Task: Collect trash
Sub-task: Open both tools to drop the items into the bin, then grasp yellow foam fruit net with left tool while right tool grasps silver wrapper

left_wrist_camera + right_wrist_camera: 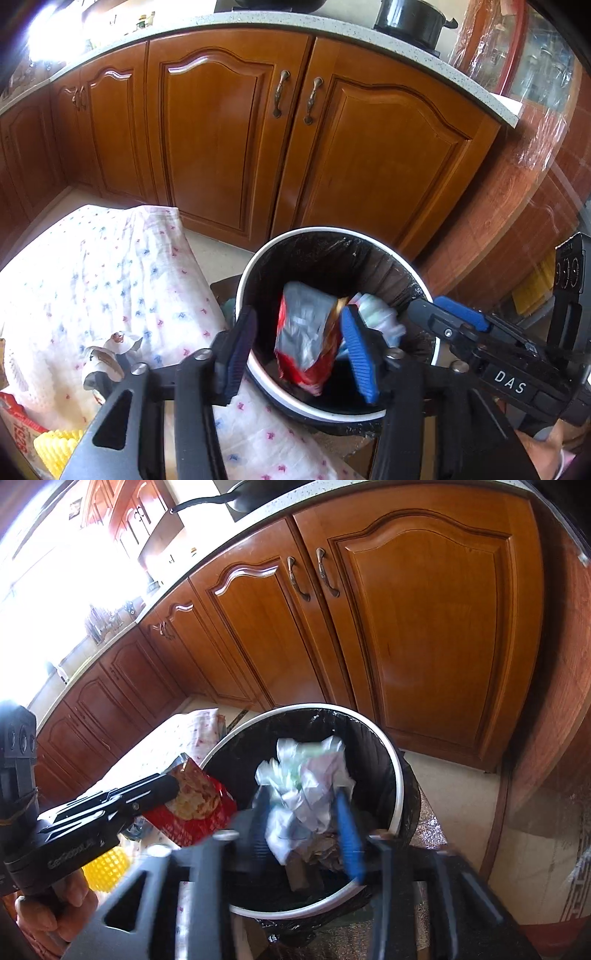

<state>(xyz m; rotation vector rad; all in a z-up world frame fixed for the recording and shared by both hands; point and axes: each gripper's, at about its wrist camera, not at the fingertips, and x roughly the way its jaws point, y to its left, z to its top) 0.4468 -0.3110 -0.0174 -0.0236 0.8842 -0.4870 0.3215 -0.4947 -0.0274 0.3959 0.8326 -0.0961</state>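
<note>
A round white-rimmed bin (255, 258) with a black liner stands on the floor before the wooden cabinets; it also shows in the right wrist view (397, 771). My left gripper (299, 350) is open above the bin, and a red and silver snack bag (306, 332) hangs loose between its jaws, touching only the right pad. In the right wrist view the snack bag (195, 808) sits at the left gripper's tip. My right gripper (304, 823) is open over the bin, with a crumpled white plastic wrapper (306, 786) loose between its jaws.
A table with a white floral cloth (92, 280) lies left of the bin, holding crumpled wrappers (107, 354), a red packet (18, 424) and a yellow ridged thing (55, 446). Wooden cabinet doors (221, 140) stand behind. A black pot (410, 18) sits on the counter.
</note>
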